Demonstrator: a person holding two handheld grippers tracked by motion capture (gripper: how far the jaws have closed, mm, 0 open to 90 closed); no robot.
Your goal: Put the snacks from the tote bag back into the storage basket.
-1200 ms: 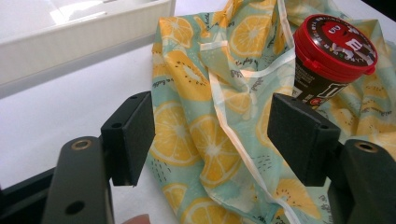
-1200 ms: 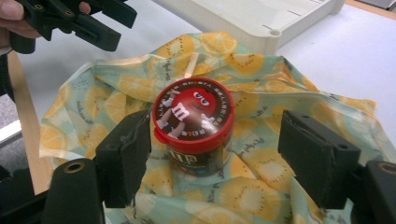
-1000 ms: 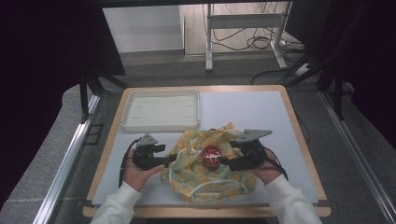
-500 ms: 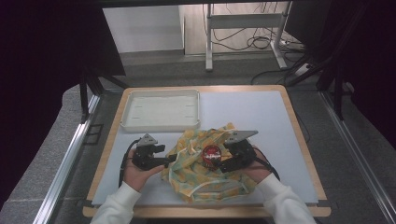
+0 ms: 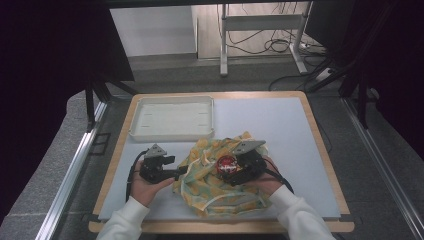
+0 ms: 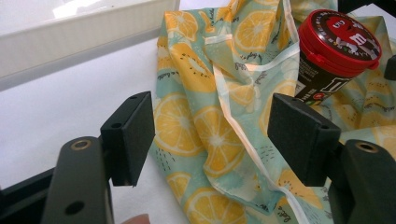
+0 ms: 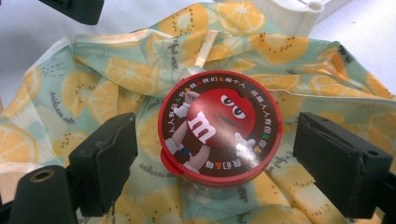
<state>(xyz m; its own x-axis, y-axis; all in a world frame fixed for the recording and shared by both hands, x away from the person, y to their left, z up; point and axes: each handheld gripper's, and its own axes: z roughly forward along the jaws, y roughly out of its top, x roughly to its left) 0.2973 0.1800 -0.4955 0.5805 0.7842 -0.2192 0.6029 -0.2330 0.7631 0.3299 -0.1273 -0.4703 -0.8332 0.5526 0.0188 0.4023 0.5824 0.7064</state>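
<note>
Resting on one lemon-print cloth, one red-lidded tub sits between two gaping grippers.

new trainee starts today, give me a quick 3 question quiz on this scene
1. True or false: the right gripper is clamped shut on the red-lidded candy tub.
2. What lies between the left gripper's open jaws? A) lemon-print cloth B) white tray C) a spoon
3. Fill in: the white tray sits at the table's far ____ side.

Key
1. False: its jaws stand apart, either side of the tub.
2. A, the lemon-print cloth.
3. Left.
</note>
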